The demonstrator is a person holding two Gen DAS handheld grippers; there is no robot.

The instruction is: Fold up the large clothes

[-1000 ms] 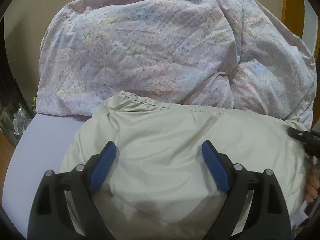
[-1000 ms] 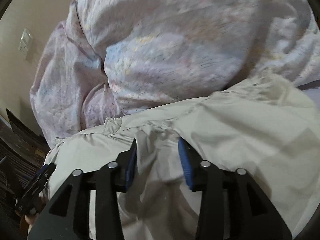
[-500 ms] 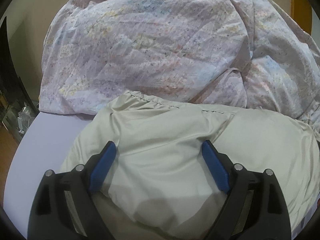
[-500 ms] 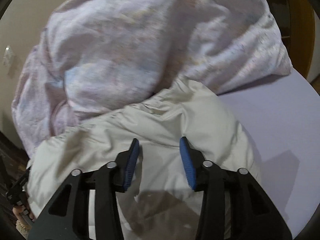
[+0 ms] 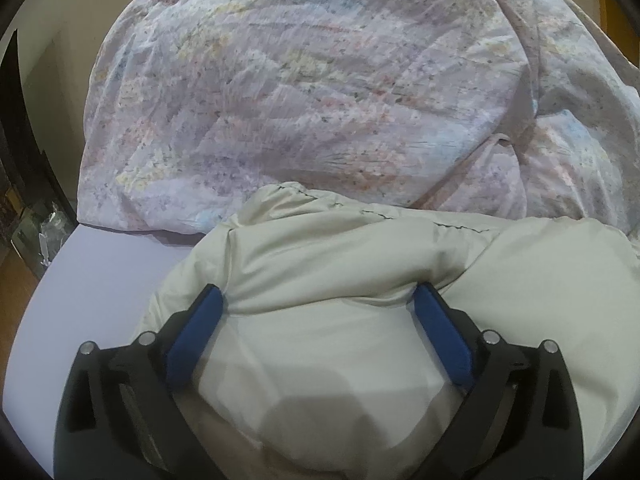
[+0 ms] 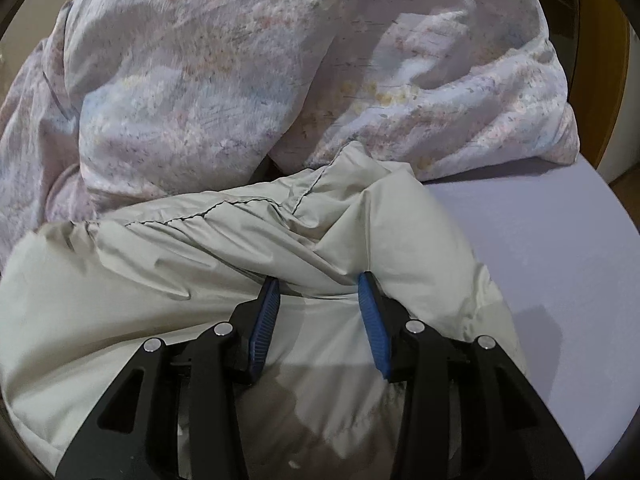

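A puffy pale beige jacket (image 5: 360, 280) lies bunched on the lavender bed sheet (image 5: 100, 288), its stitched seam toward the quilt. My left gripper (image 5: 320, 300) sits low over the jacket's left part. Its jaws are opening wide, a thick roll of the padding bulges between them, and the blue pads (image 5: 192, 336) only brush it. In the right wrist view the same jacket (image 6: 200, 264) fills the lower half. My right gripper (image 6: 320, 292) stands partly closed near the jacket's right end, with a fold pinched between its pads (image 6: 264, 320).
A large crumpled floral quilt (image 5: 320, 92) is heaped right behind the jacket and spans the far side of the bed in both views (image 6: 240, 80). Bare sheet (image 6: 540, 260) lies to the right of the jacket. The bed's left edge and the floor (image 5: 16, 288) are close.
Both grippers have sunk lower and closer onto the jacket. The left jaws have spread a little wider. The right view swung rightward, bringing the jacket's right end and the bare sheet into sight.
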